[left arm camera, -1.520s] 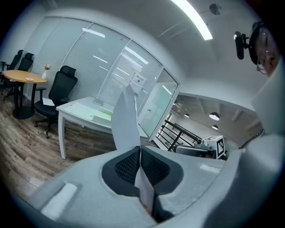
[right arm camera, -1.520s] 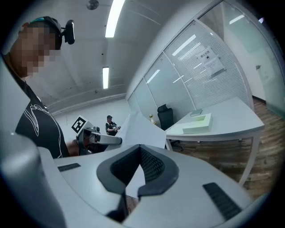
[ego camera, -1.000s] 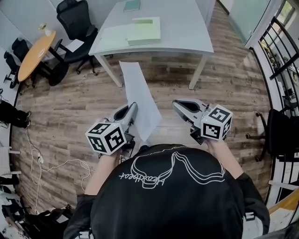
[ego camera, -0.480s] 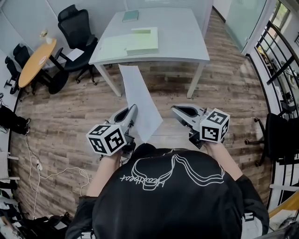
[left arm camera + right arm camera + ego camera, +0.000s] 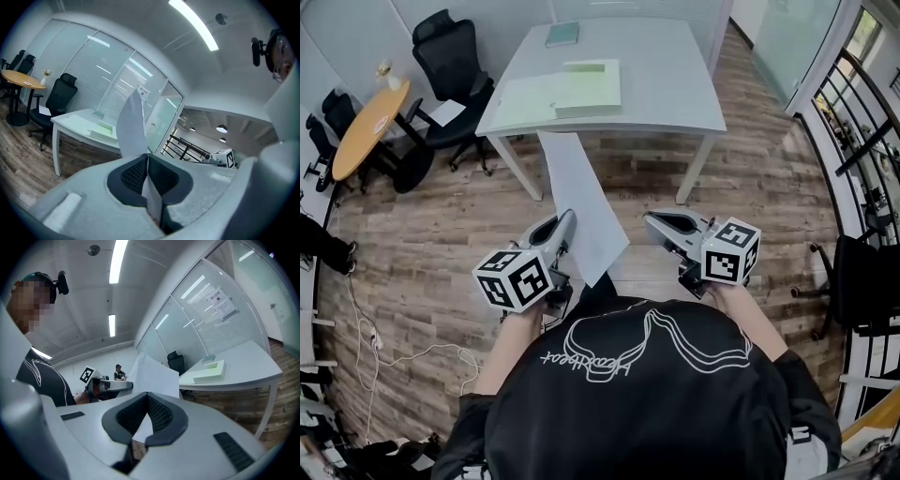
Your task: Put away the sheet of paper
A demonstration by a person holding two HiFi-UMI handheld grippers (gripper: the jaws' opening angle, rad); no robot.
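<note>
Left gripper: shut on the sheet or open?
Shut on the sheet of paper. In the left gripper view the left gripper has its jaws closed together, the sheet's edge pinched between them.

- black short-sleeved T-shirt (image 5: 647,412), white looping line drawing and script on the chest;
- left tongs (image 5: 567,218) pale grey, black ribbed pads, black-and-white marker cube;
- right tongs (image 5: 650,219) alike

In left gripper (image 5: 567,218): sheet of paper (image 5: 581,197), thin, matt white, smooth. Claw shells matt grey plastic, right gripper (image 5: 651,219) same; pads (image 5: 133,174) dark, ribbed, rubbery-looking. Ahead of claws: table (image 5: 675,89) smooth pale top, faint sheen; floor (image 5: 441,220) wood-grain planks, matt. Behind: black cloth shirt (image 5: 647,412).
</note>
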